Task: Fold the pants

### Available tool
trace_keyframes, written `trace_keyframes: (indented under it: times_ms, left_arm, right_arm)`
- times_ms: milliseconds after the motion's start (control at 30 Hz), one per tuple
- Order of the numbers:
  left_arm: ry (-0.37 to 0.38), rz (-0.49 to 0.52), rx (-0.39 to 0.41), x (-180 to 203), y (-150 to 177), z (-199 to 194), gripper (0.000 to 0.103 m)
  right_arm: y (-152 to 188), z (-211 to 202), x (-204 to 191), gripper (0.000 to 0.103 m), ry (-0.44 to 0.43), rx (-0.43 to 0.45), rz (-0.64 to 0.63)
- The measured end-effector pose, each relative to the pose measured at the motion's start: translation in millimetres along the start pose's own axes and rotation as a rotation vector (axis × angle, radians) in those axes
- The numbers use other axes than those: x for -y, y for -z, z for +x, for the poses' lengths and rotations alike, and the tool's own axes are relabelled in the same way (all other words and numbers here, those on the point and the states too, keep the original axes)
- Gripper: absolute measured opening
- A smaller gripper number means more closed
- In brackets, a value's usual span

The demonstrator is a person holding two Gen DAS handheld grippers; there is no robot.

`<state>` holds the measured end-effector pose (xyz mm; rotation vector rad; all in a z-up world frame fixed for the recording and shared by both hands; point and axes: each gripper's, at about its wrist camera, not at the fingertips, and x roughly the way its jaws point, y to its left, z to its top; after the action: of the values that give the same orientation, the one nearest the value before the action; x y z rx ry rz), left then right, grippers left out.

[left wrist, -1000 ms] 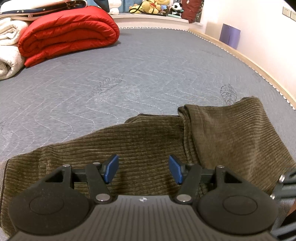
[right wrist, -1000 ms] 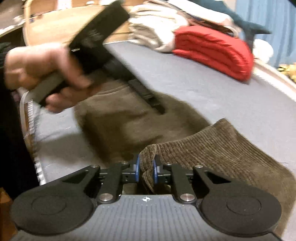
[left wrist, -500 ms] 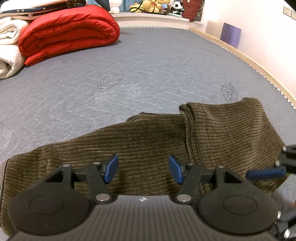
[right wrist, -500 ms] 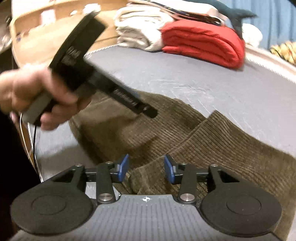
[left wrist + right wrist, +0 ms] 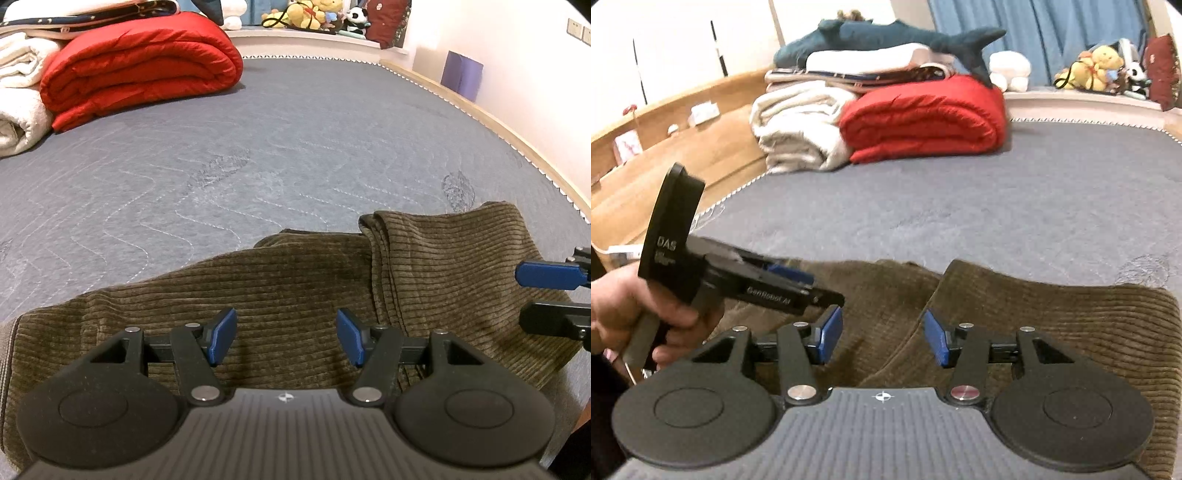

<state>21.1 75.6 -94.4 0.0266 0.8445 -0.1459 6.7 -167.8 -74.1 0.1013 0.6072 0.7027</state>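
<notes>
Olive-brown corduroy pants (image 5: pixel 295 288) lie on the grey mattress (image 5: pixel 295 147), one end doubled back over the rest as a flap (image 5: pixel 443 258) at the right. My left gripper (image 5: pixel 282 338) hovers open just above the pants, nothing between its blue pads. In the right wrist view the pants (image 5: pixel 1052 314) show the same fold edge. My right gripper (image 5: pixel 882 338) is above that edge, its jaws opening with no cloth pressed between them. The right gripper's fingers (image 5: pixel 546 275) show at the right border of the left view. A hand holds the left gripper (image 5: pixel 783 284).
A folded red quilt (image 5: pixel 140 74) and cream blankets (image 5: pixel 18 110) sit at the mattress's far left. Plush toys (image 5: pixel 306 16) line the ledge behind. A wooden bed rim (image 5: pixel 517 140) runs along the right by the wall, with a purple box (image 5: pixel 461 74).
My right gripper let go of the pants' folded edge: its jaws went from shut on the cloth to wide apart, and it rolled level while drawing back. The left gripper stayed still and open.
</notes>
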Motion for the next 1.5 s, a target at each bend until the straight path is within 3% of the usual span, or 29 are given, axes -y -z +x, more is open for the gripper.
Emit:
trace_keyframes:
  times_ms: [200, 267, 333, 367, 400, 467, 567, 667, 800, 933, 1000, 1100, 1367, 1400, 1467, 1500]
  left_arm:
    - [-0.001, -0.008, 0.002, -1, -1, 0, 0.065]
    - [0.0, -0.005, 0.004, 0, -2, 0, 0.065]
    - [0.003, -0.001, 0.006, 1, -2, 1, 0.065]
    - [0.005, 0.001, 0.01, 3, -2, 1, 0.061]
    - [0.01, 0.004, 0.016, 4, -3, 1, 0.047]
    - [0.033, -0.002, 0.012, 5, -6, 4, 0.03]
    - [0.115, -0.068, -0.01, 1, -12, 15, 0.023]
    - [0.194, -0.13, -0.027, -2, -18, 31, 0.023]
    - [0.29, -0.164, -0.025, 1, -26, 50, 0.023]
    - [0.354, -0.156, -0.022, 13, -32, 67, 0.028]
    - [0.369, -0.152, -0.017, 18, -33, 75, 0.041]
    - [0.357, -0.151, -0.023, 24, -35, 88, 0.05]
    - [0.384, -0.145, -0.071, 38, -34, 123, 0.053]
    - [0.377, -0.141, -0.07, 39, -34, 123, 0.037]
    - [0.383, -0.155, -0.066, 37, -37, 118, 0.02]
    - [0.387, -0.172, -0.051, 34, -40, 112, 0.016]
  right_arm:
    - [1, 2, 7, 0.054, 0.029, -0.012, 0.025]
    - [6, 11, 5, 0.056, 0.03, -0.074, -0.002]
    - [17, 28, -2, 0.056, 0.035, -0.193, -0.052]
    - [25, 38, -7, 0.056, 0.06, -0.254, -0.101]
    - [35, 47, -12, 0.056, 0.077, -0.312, -0.157]
    - [49, 55, -21, 0.056, 0.097, -0.342, -0.229]
    - [41, 52, -21, 0.056, 0.094, -0.341, -0.198]
    - [30, 42, -17, 0.056, 0.085, -0.278, -0.131]
    - [23, 34, -11, 0.056, 0.133, -0.238, -0.132]
    - [21, 30, 2, 0.058, 0.272, -0.217, -0.157]
    - [20, 28, 13, 0.061, 0.338, -0.211, -0.145]
    - [19, 23, 36, 0.066, 0.408, -0.213, -0.057]
    - [29, -1, 104, 0.068, 0.549, -0.229, 0.28]
    - [31, -3, 109, 0.068, 0.558, -0.229, 0.306]
    - [32, -2, 117, 0.068, 0.566, -0.235, 0.337]
    - [31, -1, 118, 0.068, 0.568, -0.237, 0.342]
